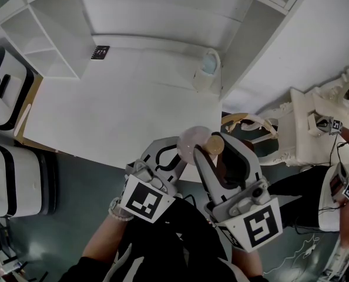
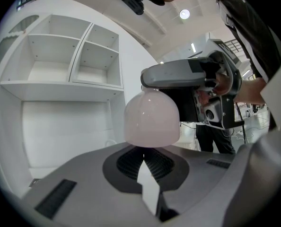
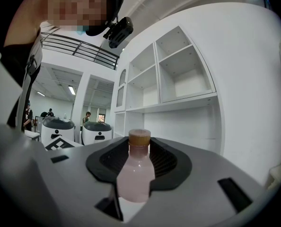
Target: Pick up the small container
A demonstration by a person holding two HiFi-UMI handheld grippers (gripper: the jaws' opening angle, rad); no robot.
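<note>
Both grippers hang side by side over the front edge of the white table (image 1: 116, 110). My left gripper (image 1: 177, 153) is shut on a pale pink dome-shaped container (image 1: 192, 141); in the left gripper view the container (image 2: 152, 117) stands up from the jaw tips of that gripper (image 2: 145, 159), its lower part hidden between them. My right gripper (image 1: 217, 153) is shut on a small pink bottle (image 1: 215, 144) with a tan cap. In the right gripper view the bottle (image 3: 133, 174) stands upright between the dark pads of the gripper (image 3: 139, 150). Container and bottle are close together, almost touching.
A white shelf unit (image 1: 51, 34) lines the back and left of the table. A pale blue-and-white object (image 1: 208, 69) and a black marker tag (image 1: 100, 52) lie near the back. White machines (image 1: 4, 87) stand at left, ornate white furniture (image 1: 309, 128) and another person (image 1: 345, 192) at right.
</note>
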